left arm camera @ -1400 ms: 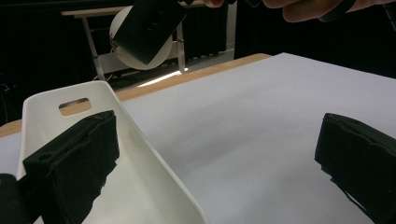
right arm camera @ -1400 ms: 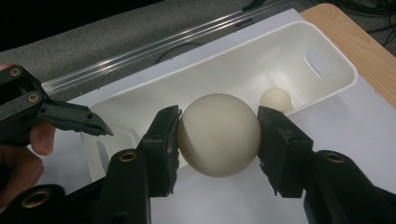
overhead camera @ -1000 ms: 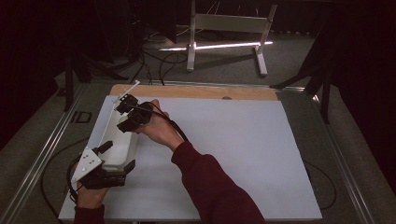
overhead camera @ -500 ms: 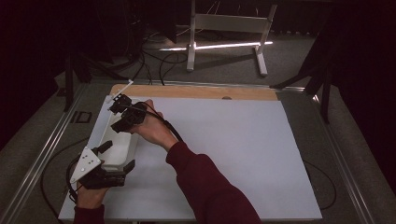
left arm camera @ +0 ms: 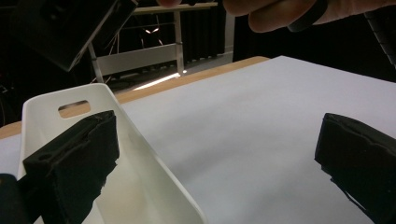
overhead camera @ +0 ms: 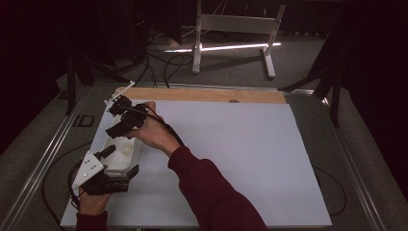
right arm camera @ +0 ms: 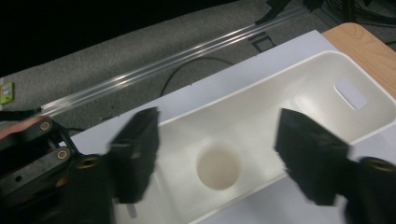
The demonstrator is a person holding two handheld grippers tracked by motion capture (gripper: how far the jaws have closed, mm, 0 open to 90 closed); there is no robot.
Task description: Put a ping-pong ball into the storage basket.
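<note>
Looking down from the high view: a white bin [overhead camera: 120, 151] lies lengthwise near the left edge of the white tabletop [overhead camera: 231, 154]. Left gripper [overhead camera: 113, 163] sits at the bin's near end, one jaw inside, the other outside the right wall. Right gripper [overhead camera: 120, 115] hangs over the far end, held by a hand [overhead camera: 151, 132] in a dark red sleeve [overhead camera: 216, 197].

Left gripper view: jaws spread wide, straddling the bin's [left arm camera: 140, 158] right wall without pressing it; a handle slot [left arm camera: 74, 108] shows in the far end wall.

Right gripper view: jaws have just been opening and stand apart above the bin [right arm camera: 261, 121], nothing between the pads. A pale round disc [right arm camera: 218, 168] lies on the bin's floor, below the gap. The left gripper's body [right arm camera: 32, 158] shows at the left edge.
</note>
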